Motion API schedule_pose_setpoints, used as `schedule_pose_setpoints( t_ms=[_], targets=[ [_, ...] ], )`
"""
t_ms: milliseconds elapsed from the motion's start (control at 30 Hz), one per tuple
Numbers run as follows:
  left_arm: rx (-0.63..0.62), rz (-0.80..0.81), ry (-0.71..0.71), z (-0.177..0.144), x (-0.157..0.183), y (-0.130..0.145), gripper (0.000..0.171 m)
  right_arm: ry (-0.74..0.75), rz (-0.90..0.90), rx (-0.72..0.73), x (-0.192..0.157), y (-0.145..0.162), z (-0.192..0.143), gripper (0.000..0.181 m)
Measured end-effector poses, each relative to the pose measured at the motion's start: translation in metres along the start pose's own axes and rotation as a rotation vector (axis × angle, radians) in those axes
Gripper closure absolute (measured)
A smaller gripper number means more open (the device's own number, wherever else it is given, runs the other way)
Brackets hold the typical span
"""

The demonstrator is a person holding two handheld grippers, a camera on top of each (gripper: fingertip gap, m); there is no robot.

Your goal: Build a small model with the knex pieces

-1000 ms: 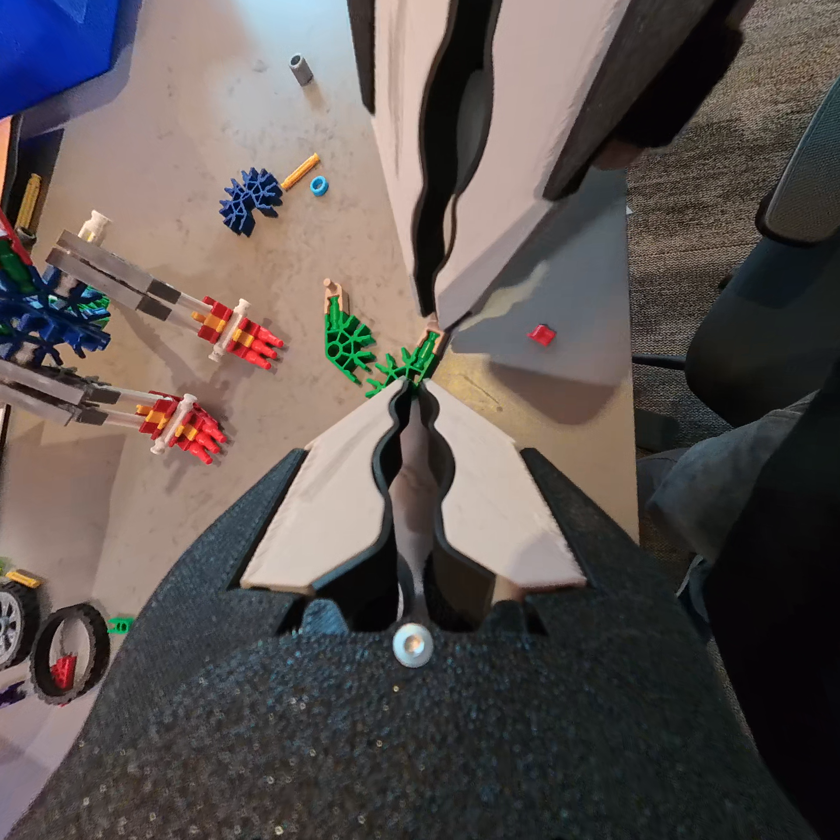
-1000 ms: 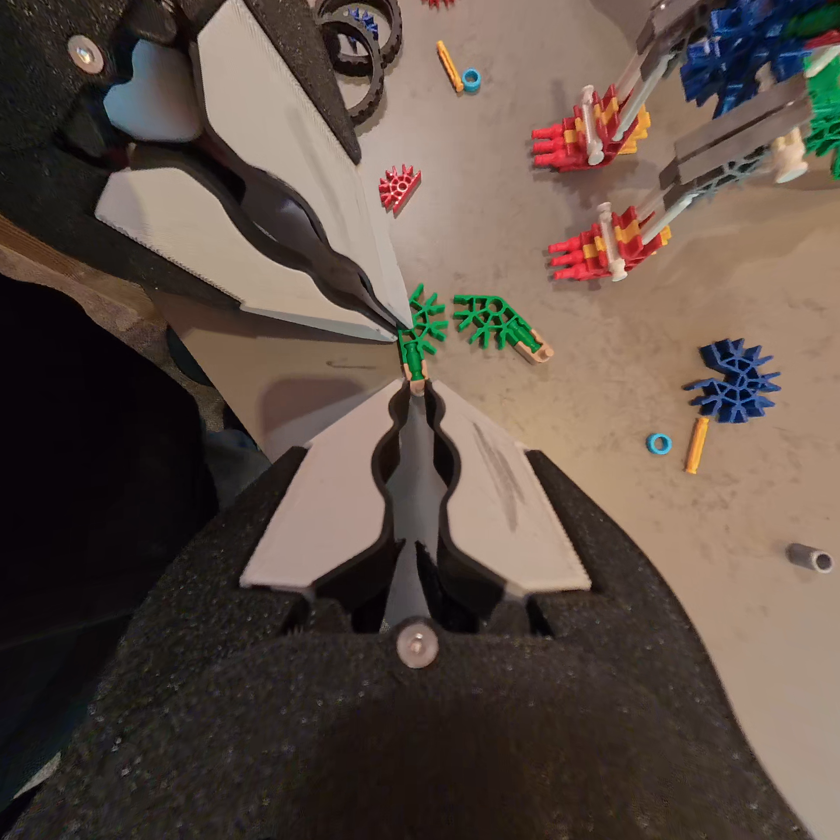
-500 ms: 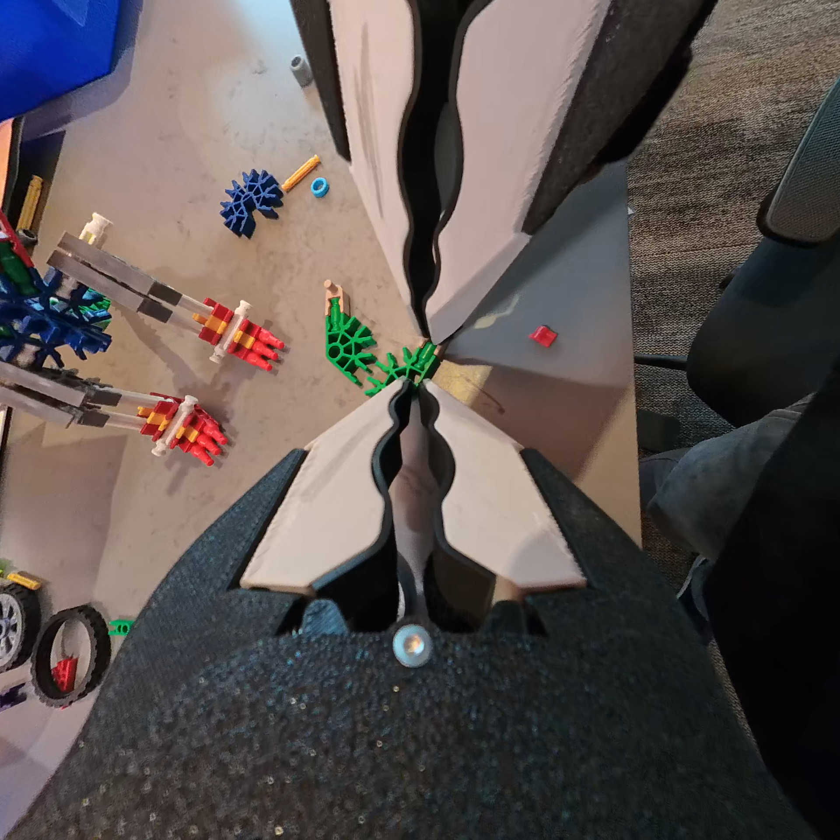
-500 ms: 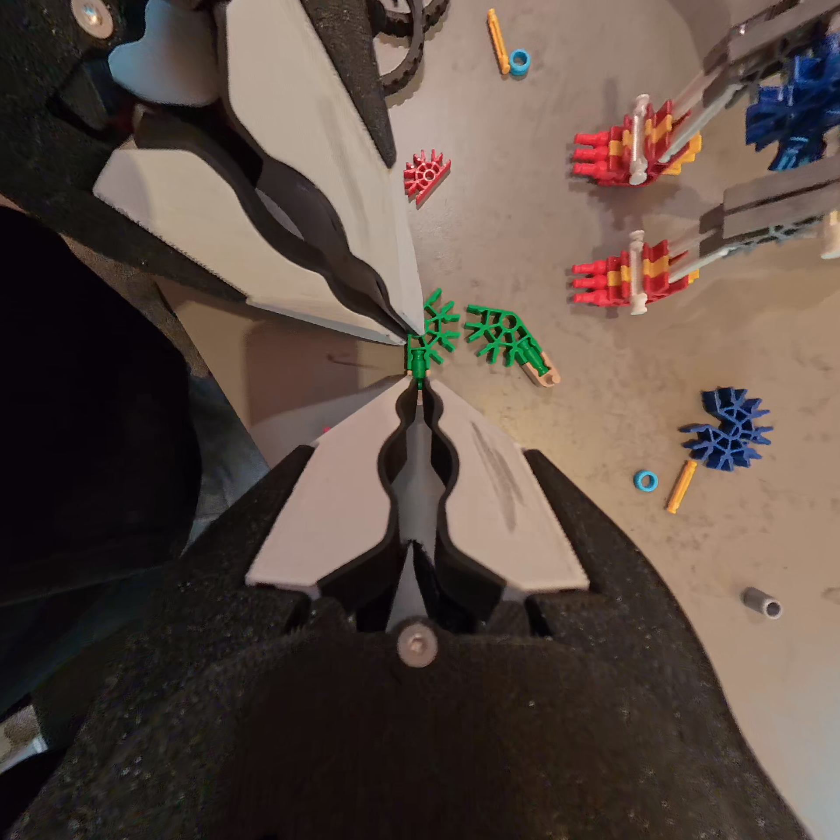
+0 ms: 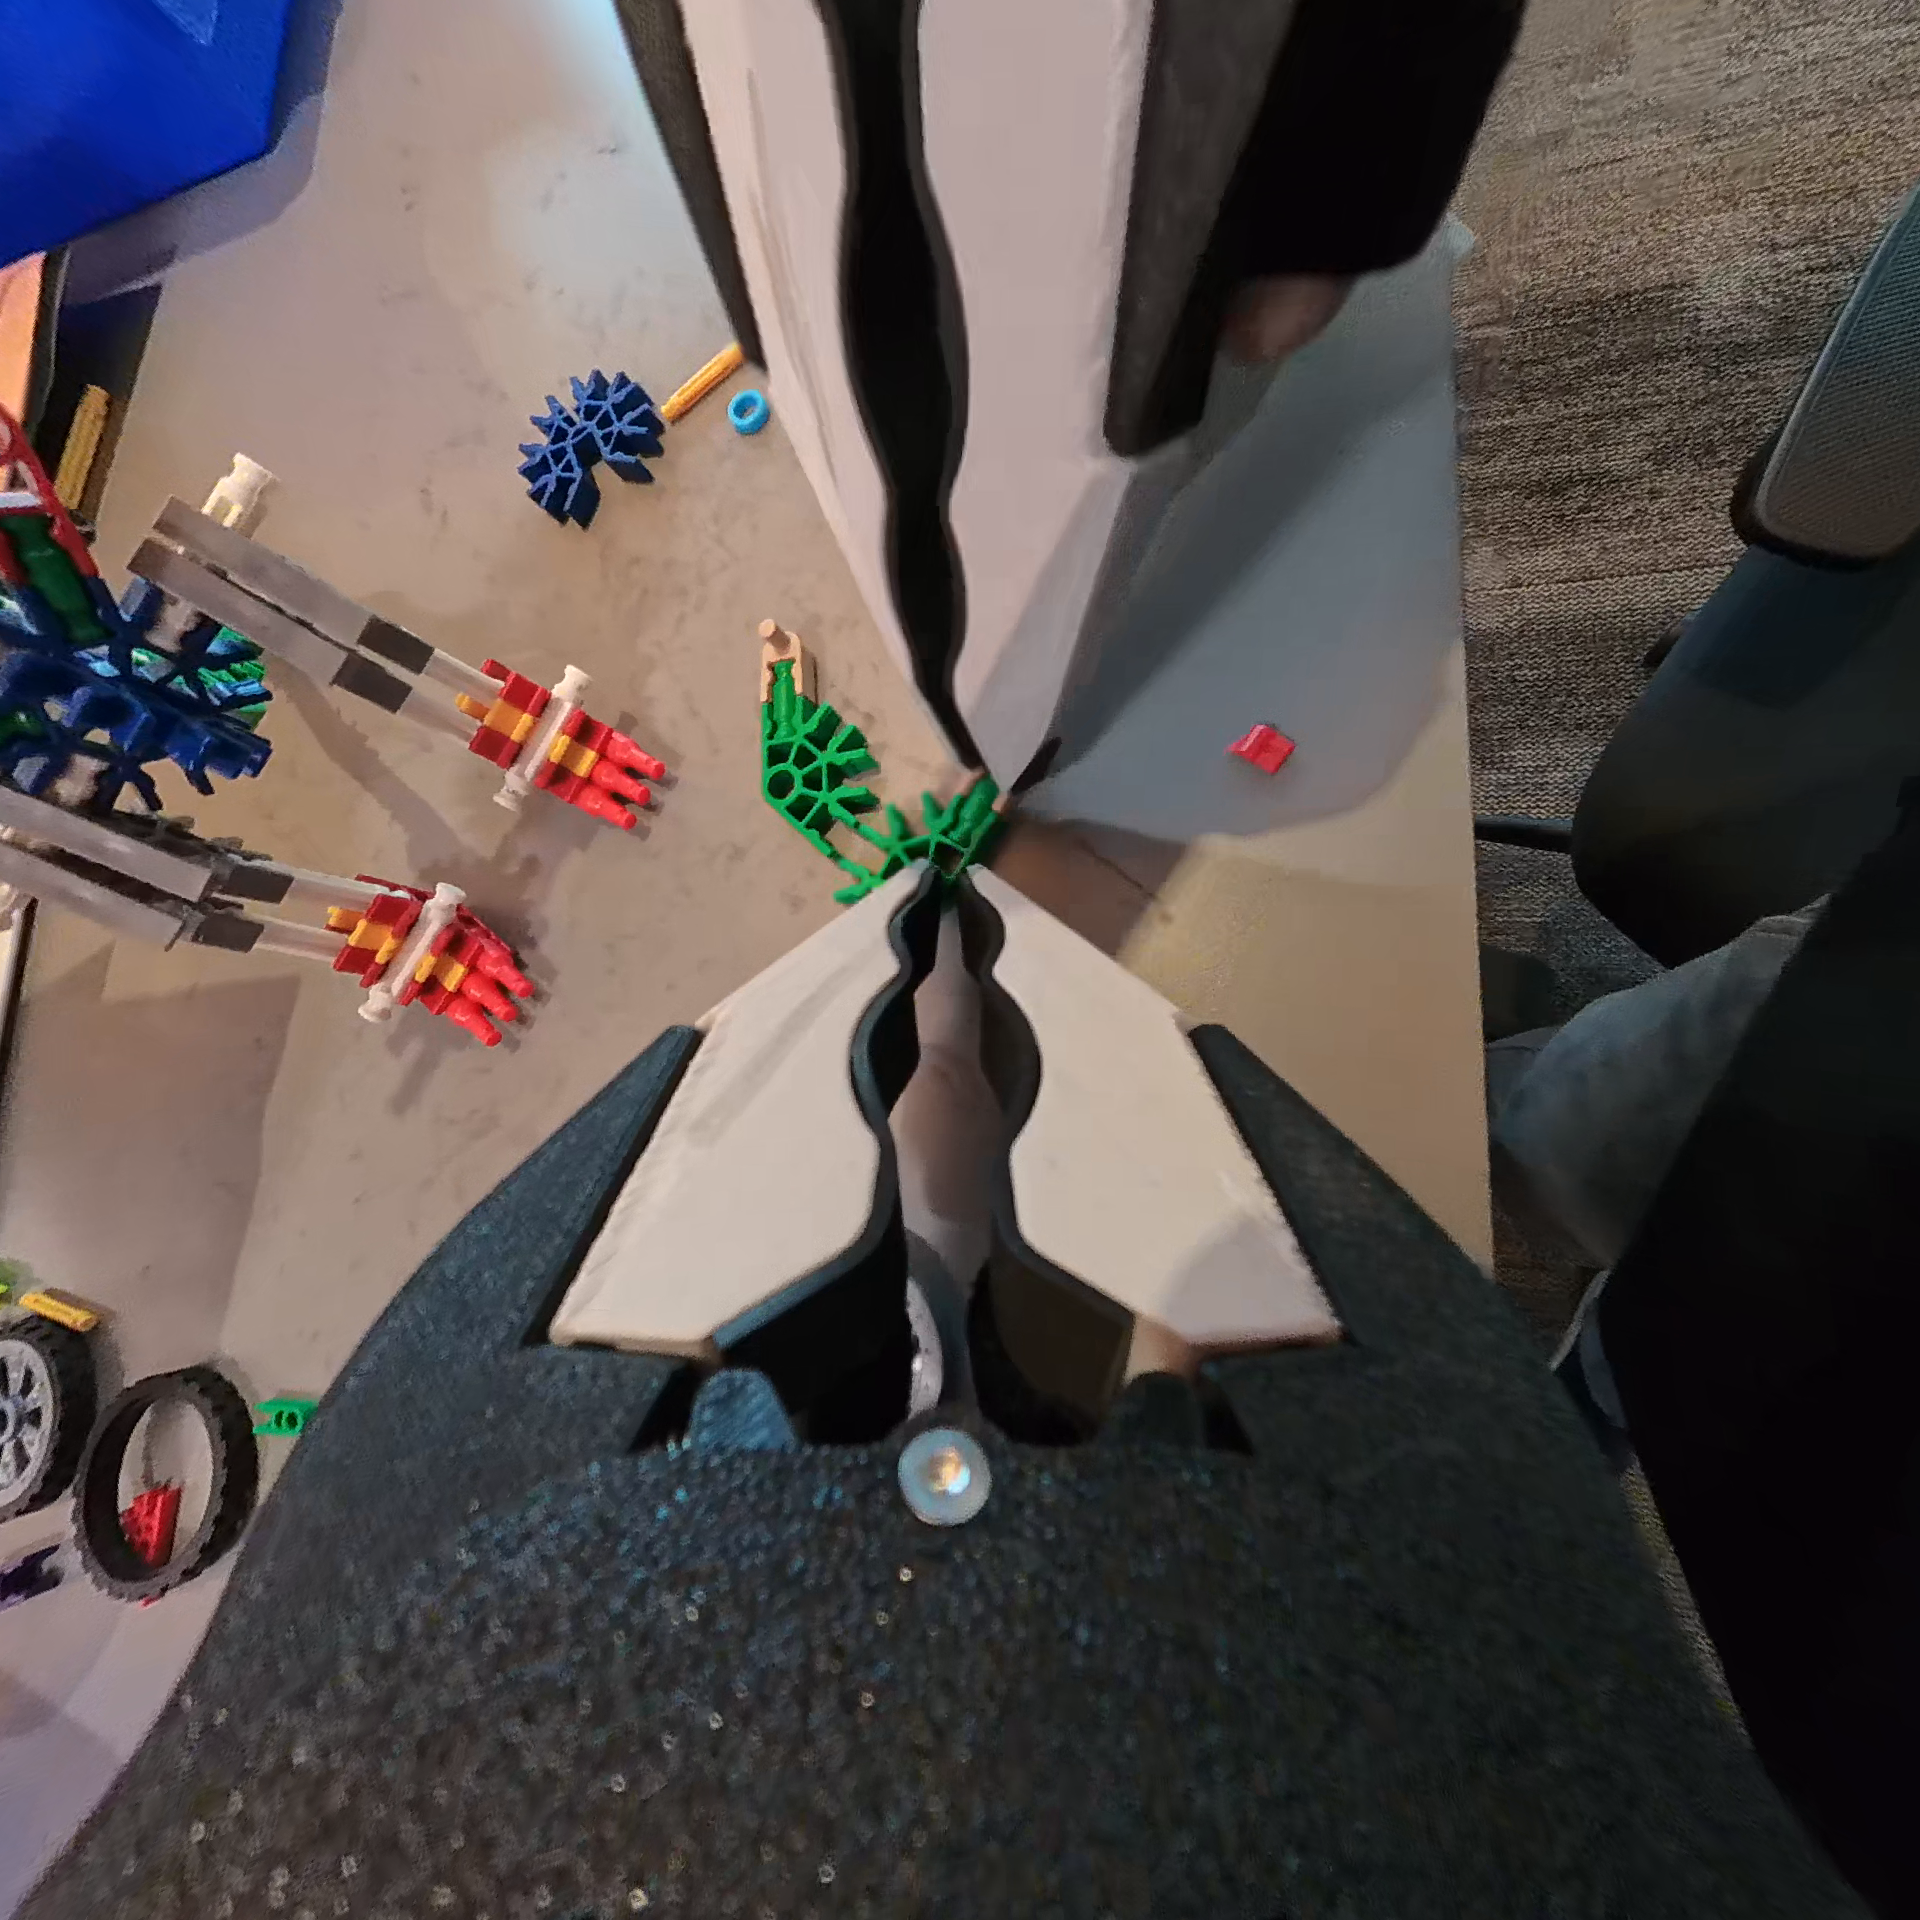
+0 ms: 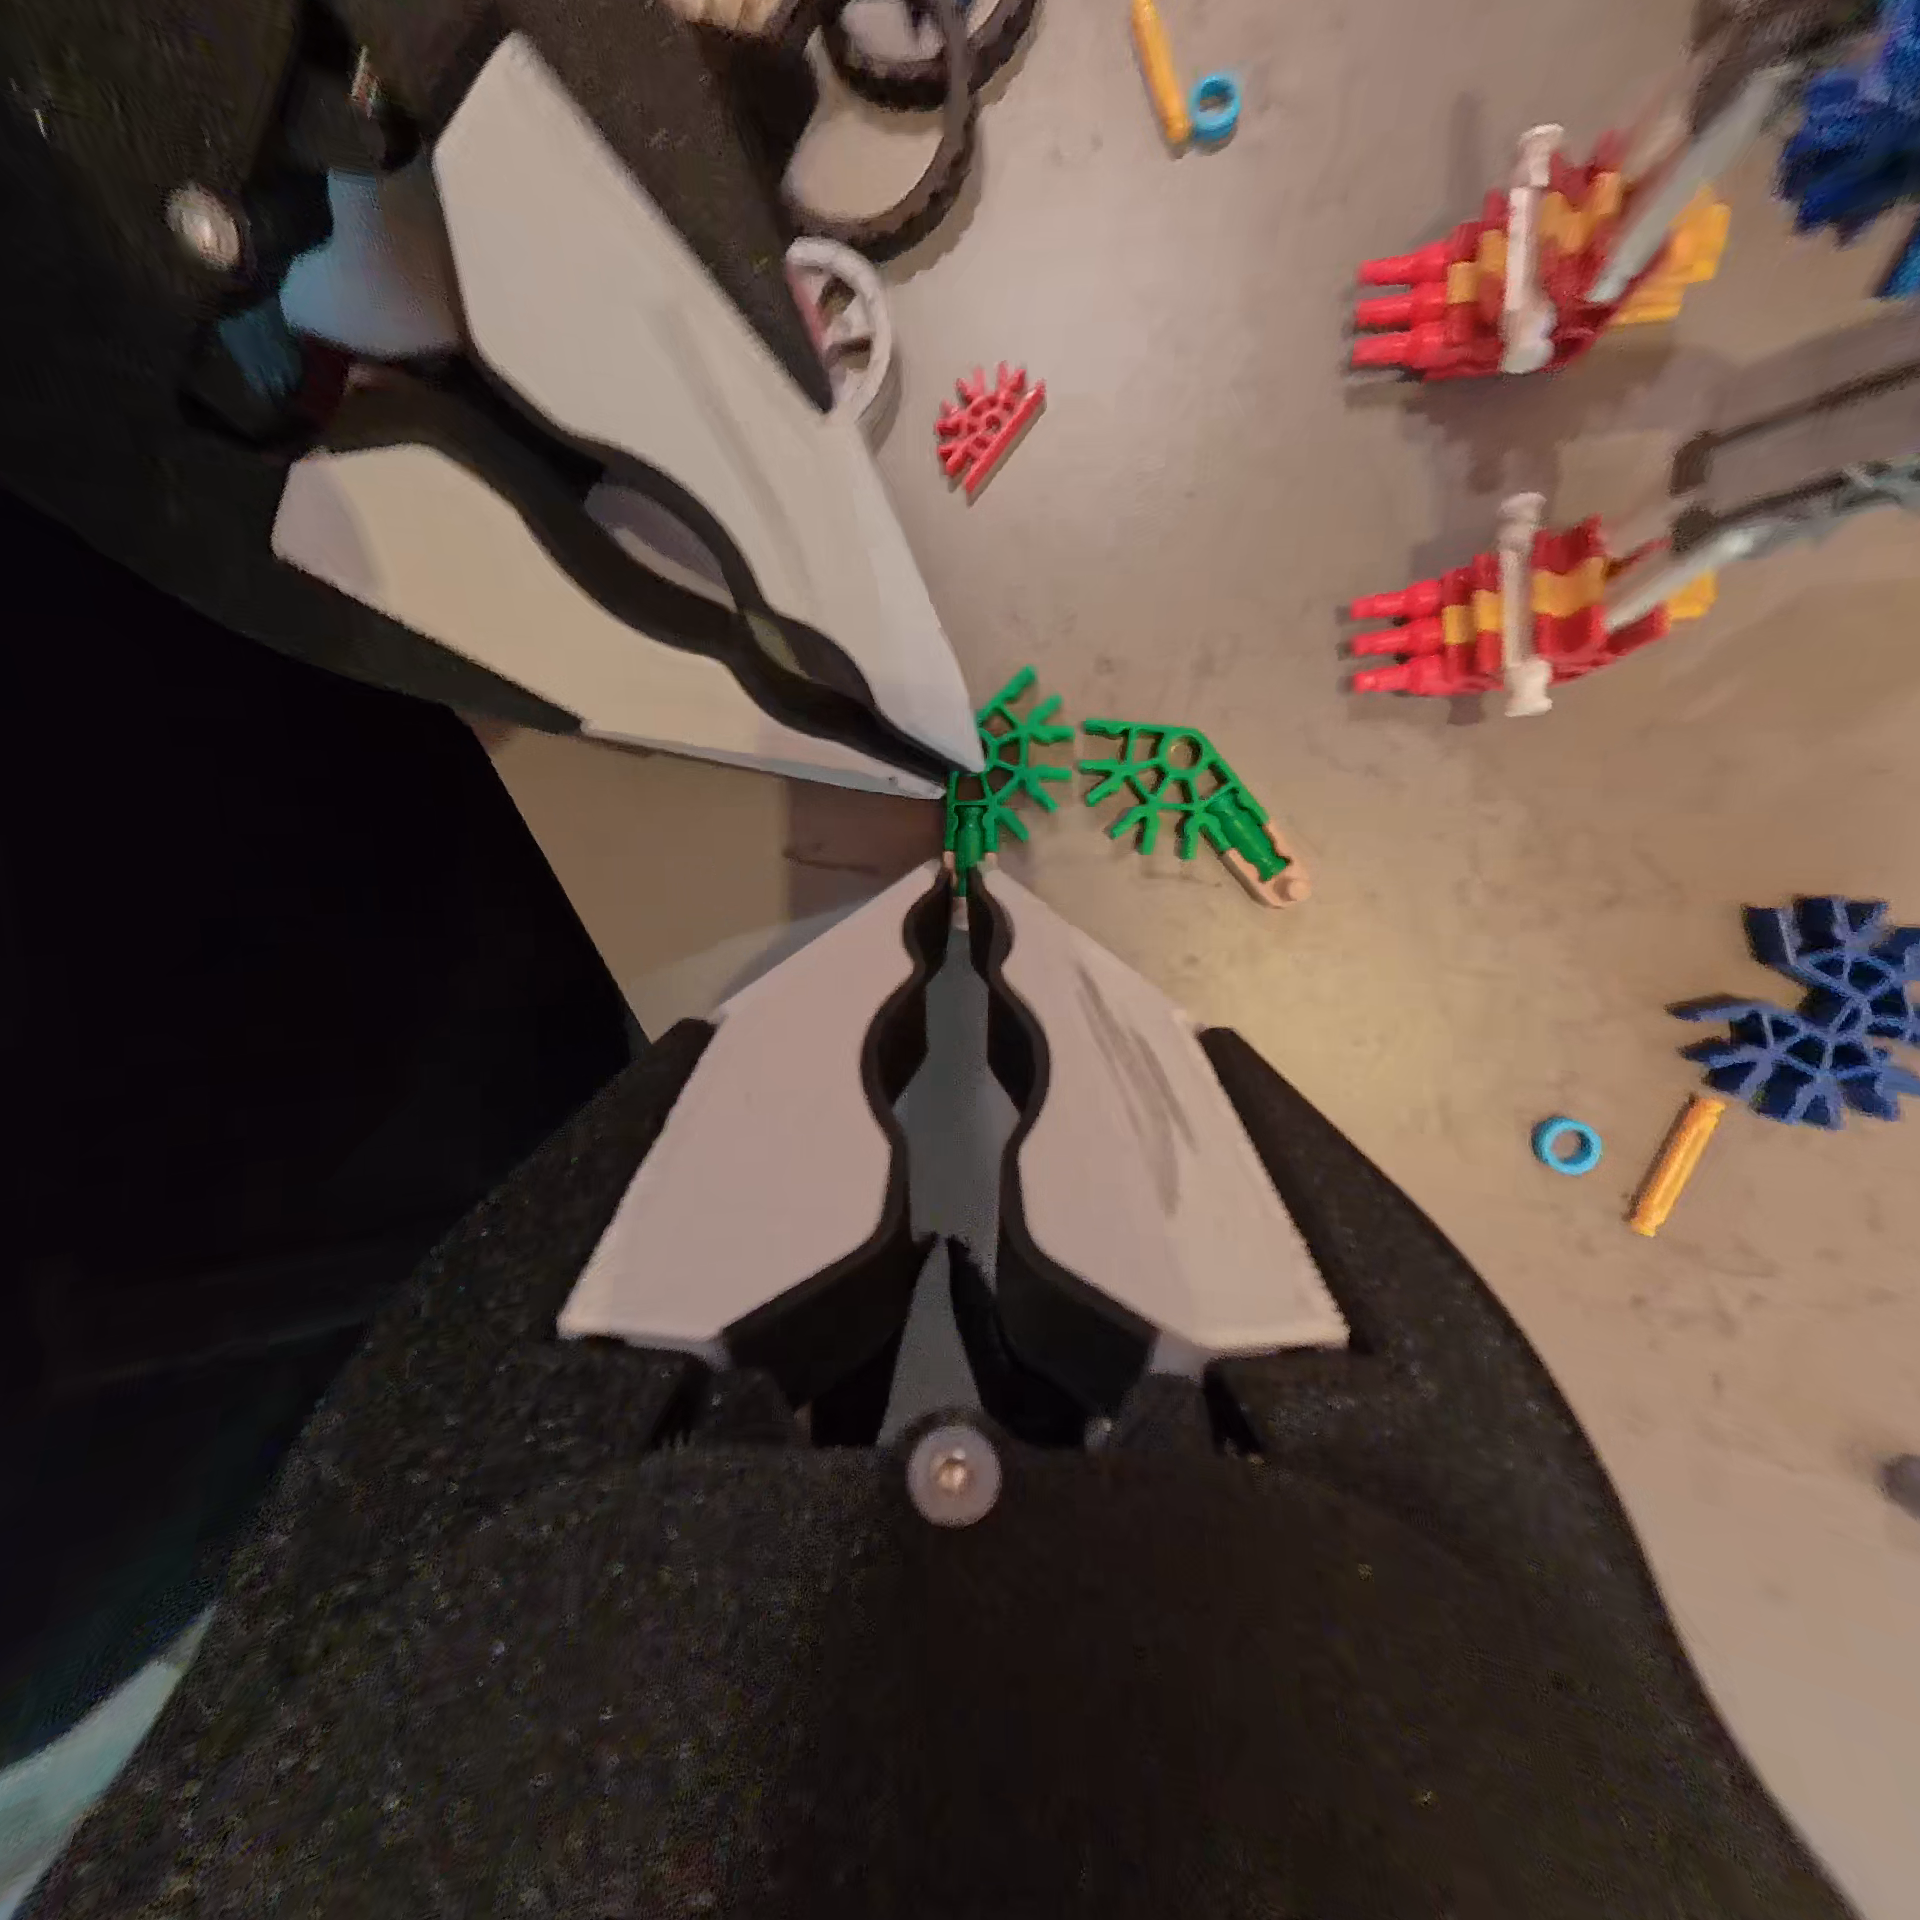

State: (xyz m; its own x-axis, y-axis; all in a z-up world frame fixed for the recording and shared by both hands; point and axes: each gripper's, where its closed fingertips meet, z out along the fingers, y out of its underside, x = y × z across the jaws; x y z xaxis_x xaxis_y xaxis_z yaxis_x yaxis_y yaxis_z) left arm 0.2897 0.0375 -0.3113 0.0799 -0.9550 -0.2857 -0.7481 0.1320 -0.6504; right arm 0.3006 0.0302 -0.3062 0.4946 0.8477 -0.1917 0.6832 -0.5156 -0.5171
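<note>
My left gripper [image 5: 940, 883] is shut on a green fan-shaped connector [image 5: 935, 831], held just above the table near its edge. My right gripper [image 6: 961, 883] is shut on a short green rod [image 6: 968, 831] whose free end sits in a slot of that connector [image 6: 1013, 758]. The two grippers meet tip to tip. The right gripper [image 5: 982, 769] comes in from the top of the left wrist view, and the left gripper [image 6: 956, 774] from the upper left of the right wrist view. A second green connector [image 5: 810, 758] with a tan-ended rod lies on the table beside them; it also shows in the right wrist view [image 6: 1174, 790].
Two red-and-yellow clusters on grey struts [image 5: 566, 743] [image 5: 431, 961] lie left. A blue connector [image 5: 592, 442], orange rod [image 5: 704, 382] and blue ring [image 5: 746, 411] lie farther off. Tyres [image 5: 166, 1496], a red connector [image 6: 987, 421], a small red piece [image 5: 1260, 748], the table edge [image 5: 1465, 935] and a chair [image 5: 1766, 665] surround. Left and right tips are no more than a few centimetres apart.
My right gripper has closed in on the left one and pushed the rod into the green connector; the rod's tan end no longer shows. The left gripper has barely moved.
</note>
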Motion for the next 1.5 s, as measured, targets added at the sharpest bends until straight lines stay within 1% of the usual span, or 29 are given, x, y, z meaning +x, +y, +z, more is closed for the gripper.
schedule_pose_setpoints(
  t_ms=[100, 167, 267, 367, 433, 567, 667, 700, 733, 833, 900, 967, 1067, 1133, 1200, 1267, 1367, 1500],
  targets=[
    [-0.005, -0.027, -0.001, -0.001, 0.000, 0.001, 0.171, 0.039, 0.061, 0.088, 0.005, -0.005, -0.013, 0.163],
    [-0.003, -0.035, 0.000, -0.001, 0.000, 0.001, 0.171, 0.070, 0.046, 0.088, 0.004, 0.000, -0.013, 0.159],
    [0.000, -0.035, 0.010, -0.002, 0.000, 0.001, 0.171, 0.145, -0.019, 0.034, 0.007, 0.011, 0.000, 0.159],
    [0.001, -0.037, 0.020, -0.002, 0.000, 0.001, 0.170, 0.175, -0.064, 0.063, 0.005, 0.005, 0.004, 0.172],
    [0.005, -0.046, 0.023, -0.002, -0.001, 0.002, 0.170, 0.199, -0.103, 0.068, 0.005, 0.004, 0.005, 0.172],
    [0.016, -0.054, 0.022, -0.006, -0.001, 0.003, 0.168, 0.160, -0.049, 0.126, 0.001, 0.002, 0.006, 0.172],
    [0.050, -0.095, -0.001, -0.016, -0.006, -0.001, 0.162, 0.141, -0.020, 0.178, -0.001, -0.006, 0.003, 0.172],
    [0.052, -0.110, -0.021, -0.019, -0.009, 0.000, 0.155, 0.139, -0.013, 0.185, -0.002, -0.007, 0.003, 0.172],
    [0.052, -0.128, -0.040, -0.022, -0.014, 0.002, 0.153, 0.147, -0.006, 0.193, -0.001, -0.008, 0.002, 0.172],
    [0.071, -0.235, -0.073, -0.034, -0.029, 0.008, 0.147, 0.150, 0.020, 0.228, -0.001, -0.012, -0.002, 0.172],
    [0.099, -0.343, -0.074, -0.042, -0.036, 0.009, 0.147, 0.173, 0.033, 0.267, 0.001, -0.019, -0.007, 0.172],
    [0.139, -0.477, -0.006, -0.047, -0.035, 0.005, 0.146, 0.183, 0.059, 0.339, 0.000, -0.032, -0.015, 0.172],
    [0.244, -0.682, 0.113, -0.052, -0.033, -0.007, 0.146, 0.202, 0.085, 0.433, -0.002, -0.050, -0.026, 0.172],
    [0.323, -0.817, 0.183, -0.056, -0.038, -0.015, 0.146, 0.238, 0.069, 0.471, -0.003, -0.060, -0.030, 0.172],
    [0.394, -0.925, 0.216, -0.060, -0.046, -0.019, 0.148, 0.274, 0.049, 0.502, -0.005, -0.069, -0.032, 0.172],
    [0.446, -0.984, 0.241, -0.063, -0.052, -0.023, 0.153, 0.324, 0.027, 0.518, -0.003, -0.074, -0.034, 0.172],
    [0.506, -1.014, 0.253, -0.066, -0.057, -0.027, 0.161, 0.389, -0.011, 0.526, 0.001, -0.080, -0.037, 0.172],
    [0.600, -1.060, 0.270, -0.075, -0.066, -0.033, 0.157, 0.425, -0.011, 0.556, 0.004, -0.086, -0.041, 0.172]
  ],
)
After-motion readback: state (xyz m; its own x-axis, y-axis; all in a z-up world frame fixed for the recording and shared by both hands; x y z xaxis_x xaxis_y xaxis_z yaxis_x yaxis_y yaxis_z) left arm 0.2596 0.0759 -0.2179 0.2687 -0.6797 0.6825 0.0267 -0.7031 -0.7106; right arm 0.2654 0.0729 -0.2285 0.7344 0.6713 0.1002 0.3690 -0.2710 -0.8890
